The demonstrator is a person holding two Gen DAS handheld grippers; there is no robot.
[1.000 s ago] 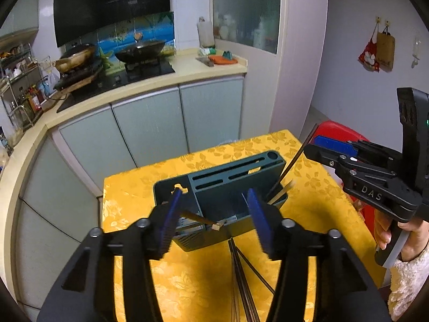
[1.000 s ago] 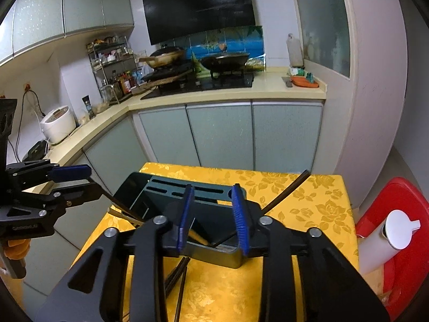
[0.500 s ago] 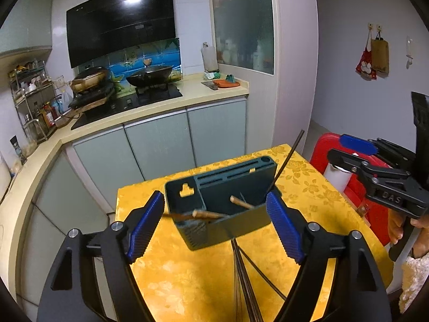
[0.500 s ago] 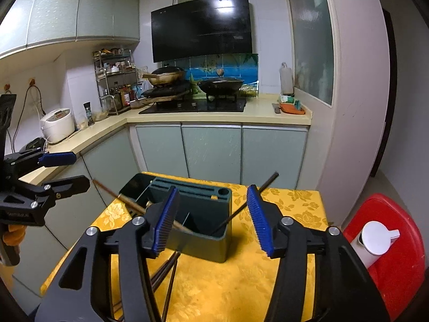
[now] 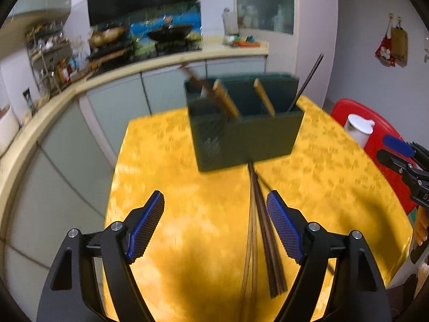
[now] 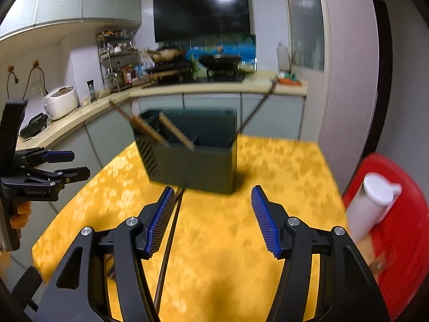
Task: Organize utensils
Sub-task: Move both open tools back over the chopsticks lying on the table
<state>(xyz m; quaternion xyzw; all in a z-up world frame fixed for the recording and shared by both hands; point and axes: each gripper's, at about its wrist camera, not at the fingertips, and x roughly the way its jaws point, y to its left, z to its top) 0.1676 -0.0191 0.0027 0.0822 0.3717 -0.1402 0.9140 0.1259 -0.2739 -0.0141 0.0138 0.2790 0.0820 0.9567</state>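
On the yellow table [image 5: 187, 214] stands a green holder [image 5: 245, 136] with chopsticks [image 5: 226, 99] inside; left gripper [image 5: 215, 225] and right gripper [image 6: 211, 218] are both wide open, holding nothing.

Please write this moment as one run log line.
left gripper: open, empty | right gripper: open, empty | utensil holder: upright | chopsticks: on table

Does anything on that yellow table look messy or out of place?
Yes. A bundle of chopsticks lies loose on the yellow table before the green holder, while those inside lean at scattered angles.
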